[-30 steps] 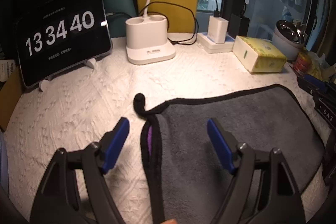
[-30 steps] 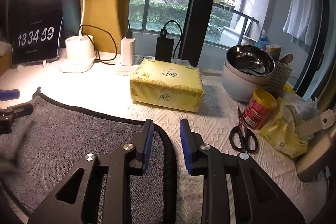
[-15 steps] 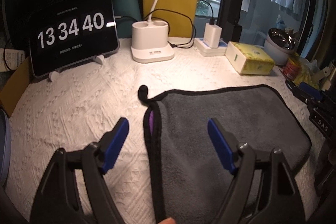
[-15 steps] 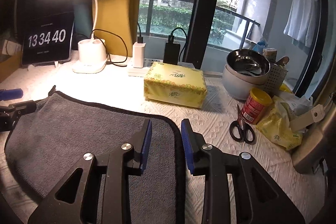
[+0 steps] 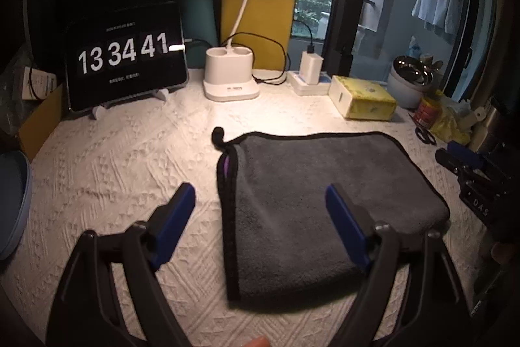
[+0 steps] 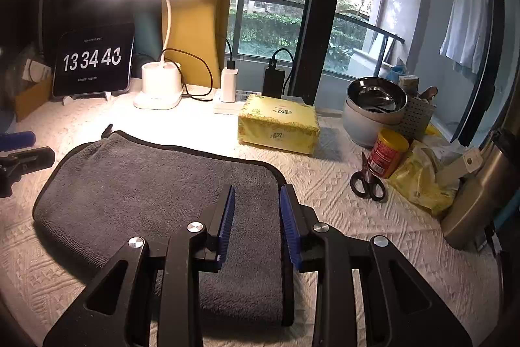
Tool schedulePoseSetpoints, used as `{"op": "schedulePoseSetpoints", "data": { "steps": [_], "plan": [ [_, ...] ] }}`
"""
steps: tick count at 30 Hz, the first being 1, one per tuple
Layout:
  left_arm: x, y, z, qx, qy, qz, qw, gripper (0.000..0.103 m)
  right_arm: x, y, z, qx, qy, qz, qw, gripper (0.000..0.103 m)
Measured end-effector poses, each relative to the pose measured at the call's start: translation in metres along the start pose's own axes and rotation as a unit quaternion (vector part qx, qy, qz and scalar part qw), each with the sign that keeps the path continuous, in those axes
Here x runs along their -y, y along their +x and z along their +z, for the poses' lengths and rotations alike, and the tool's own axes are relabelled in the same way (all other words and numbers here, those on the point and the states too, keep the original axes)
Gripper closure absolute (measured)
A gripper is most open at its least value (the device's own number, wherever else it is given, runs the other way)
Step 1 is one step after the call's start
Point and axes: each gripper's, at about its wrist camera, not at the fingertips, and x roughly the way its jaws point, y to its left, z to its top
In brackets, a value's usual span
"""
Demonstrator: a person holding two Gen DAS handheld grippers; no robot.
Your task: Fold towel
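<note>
A grey towel [image 5: 308, 194] with black trim lies folded flat on the white textured tablecloth; a purple tag shows at its left edge. It also shows in the right wrist view [image 6: 156, 191]. My left gripper [image 5: 260, 213] is wide open and empty above the towel's left part. My right gripper [image 6: 255, 213] is open with a narrow gap, empty, above the towel's right edge. The right gripper's tips show at the right in the left wrist view [image 5: 461, 158]. The left gripper's tips show at the left in the right wrist view [image 6: 22, 152].
At the back stand a clock tablet [image 5: 125, 67], a lit desk lamp on its white base [image 5: 230, 73], a charger strip [image 5: 308, 77] and a yellow tissue pack [image 6: 279, 126]. Right: stacked bowls [image 6: 373, 109], a red can [image 6: 388, 156], scissors [image 6: 367, 181], a yellow bag [image 6: 419, 178].
Both grippers have pulled back and up from the towel, so more of it and the lamp head show. The right gripper has opened a little. The towel has not moved.
</note>
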Motion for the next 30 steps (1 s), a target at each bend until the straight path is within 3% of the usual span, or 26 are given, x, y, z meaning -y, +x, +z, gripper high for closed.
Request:
{"op": "schedulePoseSetpoints", "data": {
  "steps": [30],
  "plan": [
    [0.028,-0.095,-0.041,0.05,0.003,-0.03,0.9983,0.019,0.003,-0.103,-0.025,0.043,0.017,0.017,0.999,0.072]
  ]
}}
